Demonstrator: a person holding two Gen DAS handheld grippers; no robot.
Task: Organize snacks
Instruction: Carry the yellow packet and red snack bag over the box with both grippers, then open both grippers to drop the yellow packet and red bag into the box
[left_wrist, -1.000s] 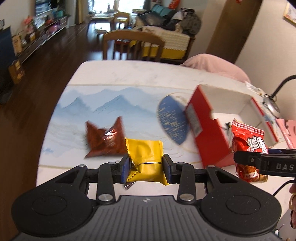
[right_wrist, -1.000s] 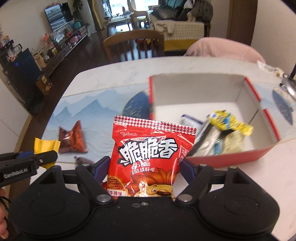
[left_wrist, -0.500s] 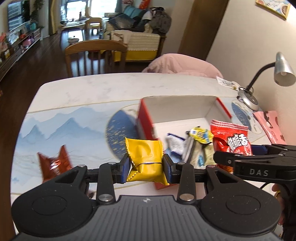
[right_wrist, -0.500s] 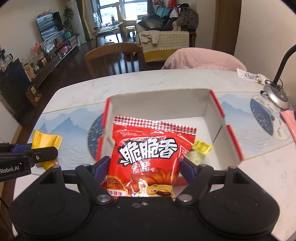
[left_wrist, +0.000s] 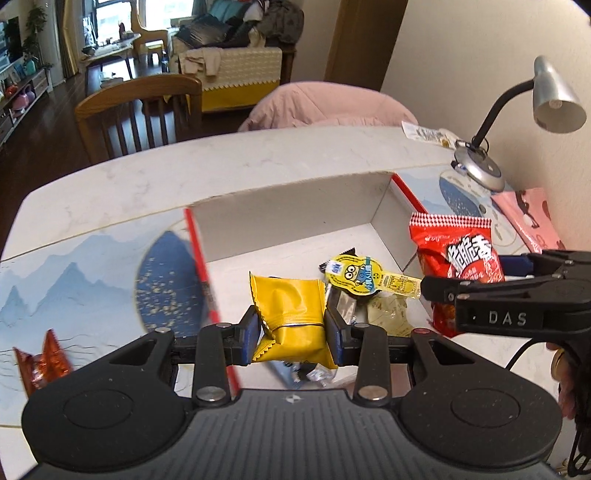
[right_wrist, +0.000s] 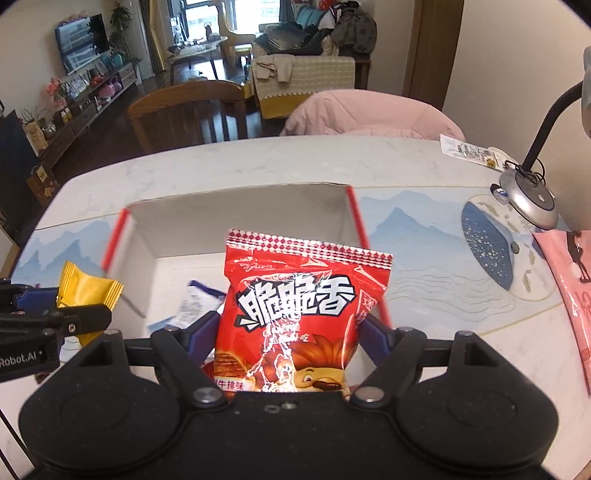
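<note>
My left gripper (left_wrist: 291, 328) is shut on a yellow snack packet (left_wrist: 291, 314) and holds it over the near left part of the red-edged open box (left_wrist: 288, 206). My right gripper (right_wrist: 286, 332) is shut on a red snack bag (right_wrist: 295, 306) and holds it over the box (right_wrist: 236, 210). In the left wrist view the red bag (left_wrist: 458, 254) hangs at the box's right side. Inside the box lie a yellow-lidded cup snack (left_wrist: 354, 277) and several other small packets. The yellow packet also shows in the right wrist view (right_wrist: 86, 291).
A brown-red packet (left_wrist: 40, 362) lies on the mountain-print table mat (left_wrist: 74, 280) left of the box. A desk lamp (left_wrist: 517, 110) stands at the far right, with a pink bag (left_wrist: 528, 218) beside it. A wooden chair (left_wrist: 140, 110) stands behind the table.
Both grippers have moved to the right and forward with their packets, from beside the box to over it. The brown-red packet has slid to the left edge of the left wrist view.
</note>
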